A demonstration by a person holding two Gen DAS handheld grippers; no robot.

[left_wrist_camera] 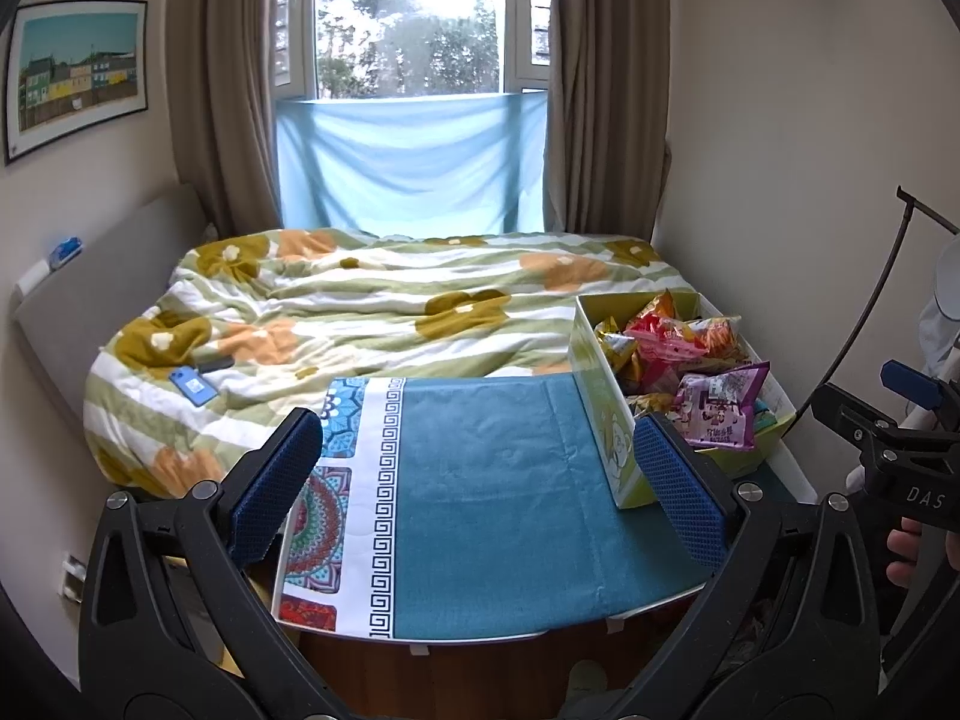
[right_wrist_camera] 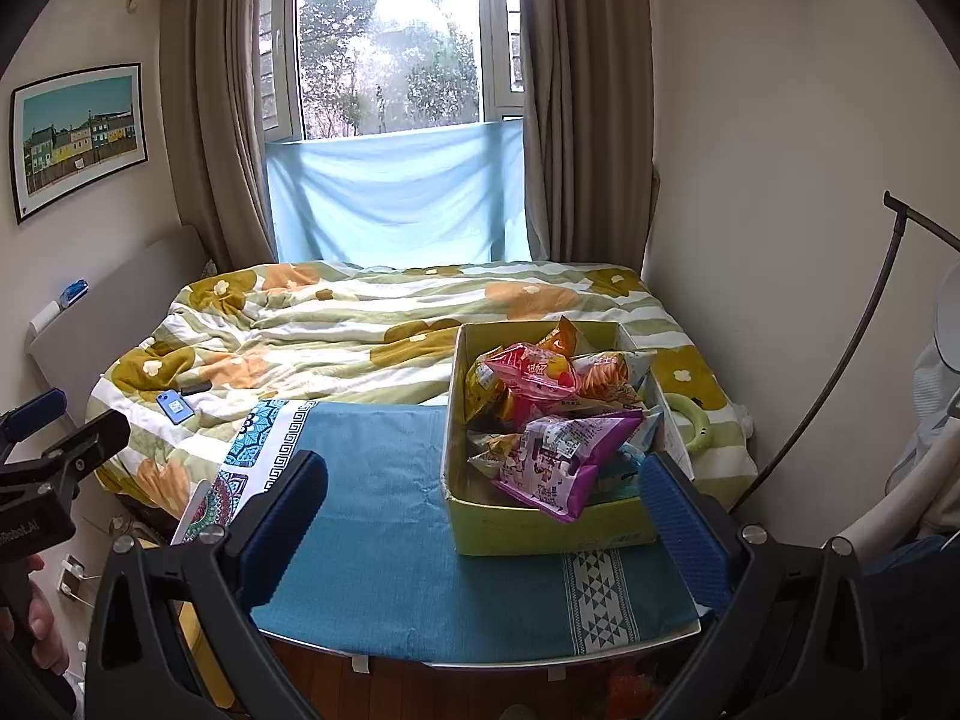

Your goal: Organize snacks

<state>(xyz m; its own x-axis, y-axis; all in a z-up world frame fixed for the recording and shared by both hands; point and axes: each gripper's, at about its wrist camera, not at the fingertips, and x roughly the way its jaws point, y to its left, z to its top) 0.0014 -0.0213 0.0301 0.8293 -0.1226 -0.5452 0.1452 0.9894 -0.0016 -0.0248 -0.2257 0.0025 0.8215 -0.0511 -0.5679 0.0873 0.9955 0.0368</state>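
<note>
Right wrist view: the bed (right_wrist_camera: 372,324) fills the room, and before it lies the blue-clothed counter (right_wrist_camera: 390,528). At 2 o'clock on the counter sits the green box (right_wrist_camera: 540,531), heaped with snack packets (right_wrist_camera: 558,456). The right gripper (right_wrist_camera: 483,519) and left gripper (left_wrist_camera: 480,474) both stand apart, holding nothing.

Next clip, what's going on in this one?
A person holds a two-finger gripper in each hand over a teal cloth-covered table beside a bed. The left gripper and right gripper both hang open and empty. A green cardboard box piled with colourful snack packets sits on the table's right side, a purple packet on top. Nothing has been picked up yet.
</note>
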